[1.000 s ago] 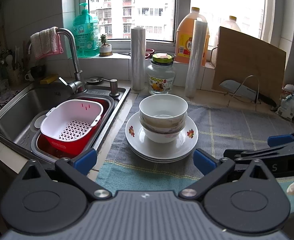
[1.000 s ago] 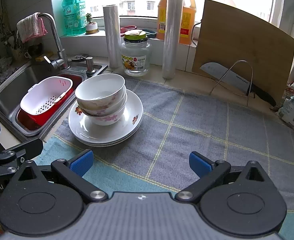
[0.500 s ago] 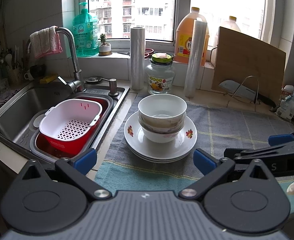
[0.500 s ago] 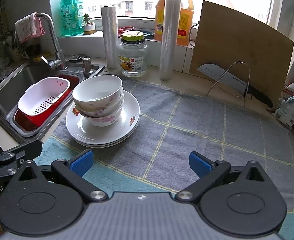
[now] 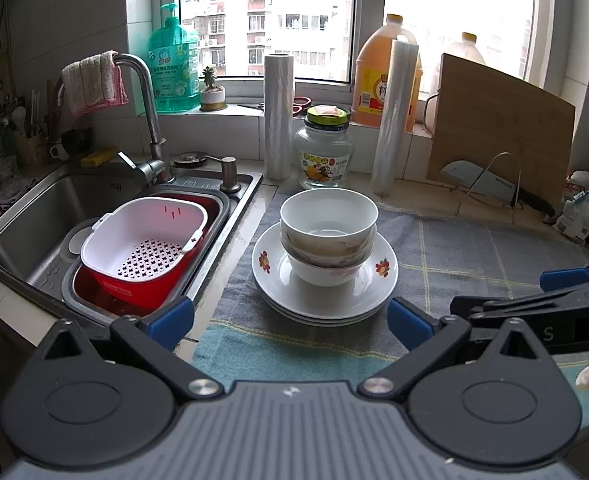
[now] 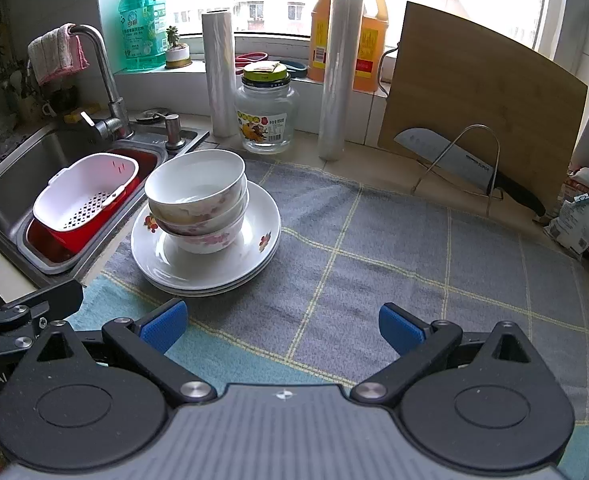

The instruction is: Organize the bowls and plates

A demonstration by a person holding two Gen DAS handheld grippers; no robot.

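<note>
At frame centre, the stacked white floral ceramic bowls [image 5: 328, 236] on white plates [image 5: 324, 292] are judged rigid, glossy, slippery and breakable; the top rim is best pinched. Both the left tool [image 5: 290, 316] and the right tool [image 6: 283, 325] are held open, empty.

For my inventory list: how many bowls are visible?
3, nested: top bowl, middle bowl, bottom bowl, on the plates. More may hide inside.

Lower plates [image 5: 322, 312] mostly hidden under top plate
</note>
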